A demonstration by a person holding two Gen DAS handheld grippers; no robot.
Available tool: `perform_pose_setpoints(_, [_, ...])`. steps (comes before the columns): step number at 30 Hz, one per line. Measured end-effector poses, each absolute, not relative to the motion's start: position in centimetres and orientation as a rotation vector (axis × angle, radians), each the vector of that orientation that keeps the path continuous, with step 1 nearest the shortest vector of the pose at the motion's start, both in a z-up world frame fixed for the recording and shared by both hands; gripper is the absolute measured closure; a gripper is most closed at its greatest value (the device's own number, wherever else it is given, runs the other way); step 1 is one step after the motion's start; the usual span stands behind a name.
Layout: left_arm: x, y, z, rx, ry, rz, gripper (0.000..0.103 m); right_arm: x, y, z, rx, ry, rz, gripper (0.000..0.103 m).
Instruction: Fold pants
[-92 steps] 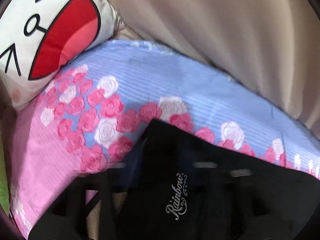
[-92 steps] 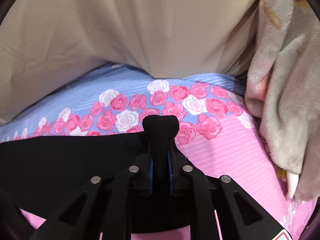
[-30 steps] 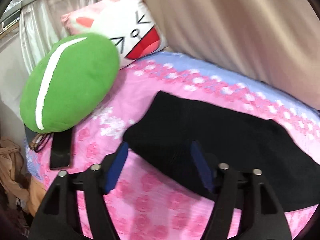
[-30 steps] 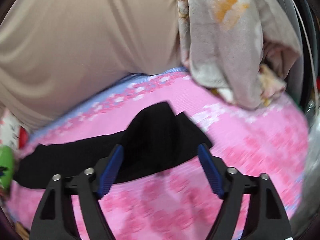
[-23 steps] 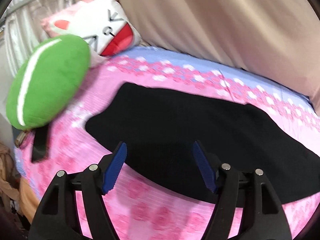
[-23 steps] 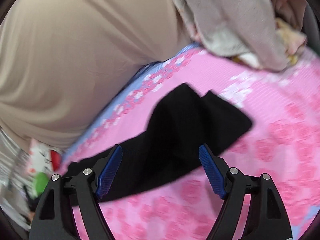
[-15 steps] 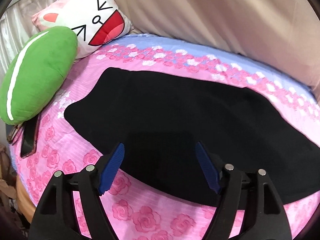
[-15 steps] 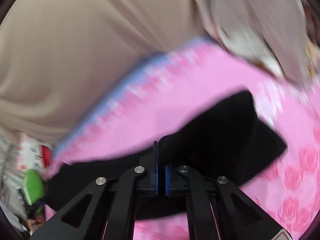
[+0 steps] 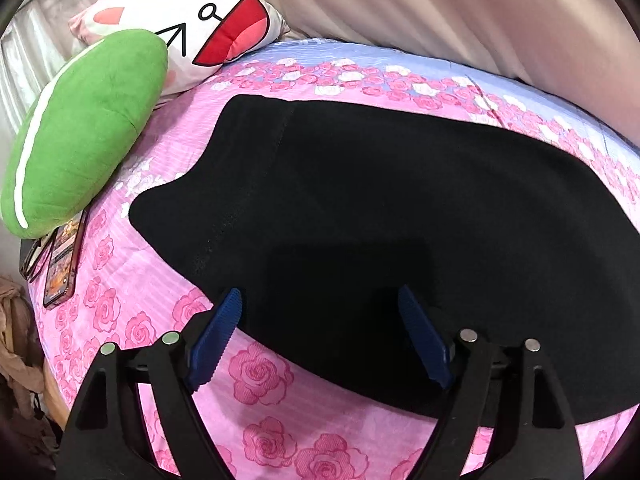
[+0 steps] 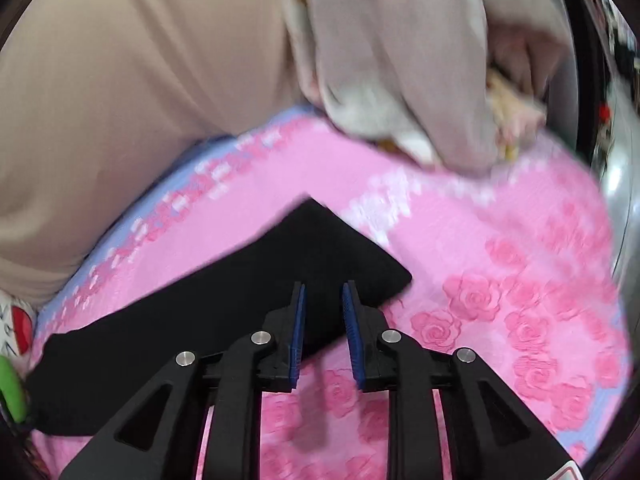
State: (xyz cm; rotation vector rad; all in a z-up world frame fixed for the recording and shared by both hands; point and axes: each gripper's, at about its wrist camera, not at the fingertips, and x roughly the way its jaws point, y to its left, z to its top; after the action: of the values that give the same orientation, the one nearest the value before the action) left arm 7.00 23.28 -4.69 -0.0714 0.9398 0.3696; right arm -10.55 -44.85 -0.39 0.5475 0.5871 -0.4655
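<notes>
The left tongs (image 9: 320, 336) gape wide over the near edge of the black fabric pants (image 9: 384, 216), lying flat, apparently folded lengthwise, on the pink rose-print bed (image 9: 260, 376). The right tongs (image 10: 323, 322) hover part-open, empty, at the leg end (image 10: 332, 248); next likely needs gripping there and folding across.

Black pants (image 9: 400, 208): right end runs out of the left wrist view; no leg split or fold line can be made out on the dark cloth.
Phone (image 9: 62, 258): upper part tucked under the green cushion (image 9: 80, 128).
Cat-face pillow (image 9: 208, 20): partly covered by that cushion.
Draped grey cloth (image 10: 420, 60): blurred, top cut off.
Bedspread roses (image 10: 472, 296): smeared by blur in the right wrist view.
</notes>
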Motion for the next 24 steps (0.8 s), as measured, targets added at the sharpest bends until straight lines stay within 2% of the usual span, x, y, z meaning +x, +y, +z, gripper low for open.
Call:
perform_pose_setpoints(5, [7.1,23.1,-4.3,-0.087,0.914,0.351,0.024,-4.6,-35.8,3.0,0.419,0.613,-0.142,0.061])
perform_pose_setpoints(11, [6.7,23.3,-4.9,-0.082,0.904,0.334,0.022,9.3,-17.0,3.6,0.206,0.73,0.327,0.061])
perform_pose_setpoints(15, [6.2,23.7,-5.1,-0.086,0.884,0.302,0.021,16.6,-7.7,3.4,0.135,0.786,0.441,0.061])
perform_pose_setpoints(21, [6.0,23.9,-5.4,-0.078,0.847,0.266,0.018,25.3,0.9,0.3,0.109,0.927,0.464,0.06])
perform_pose_setpoints(24, [5.9,24.2,-5.3,-0.112,0.839,0.24,0.017,25.5,2.4,-1.5,0.071,0.96,0.468,0.061])
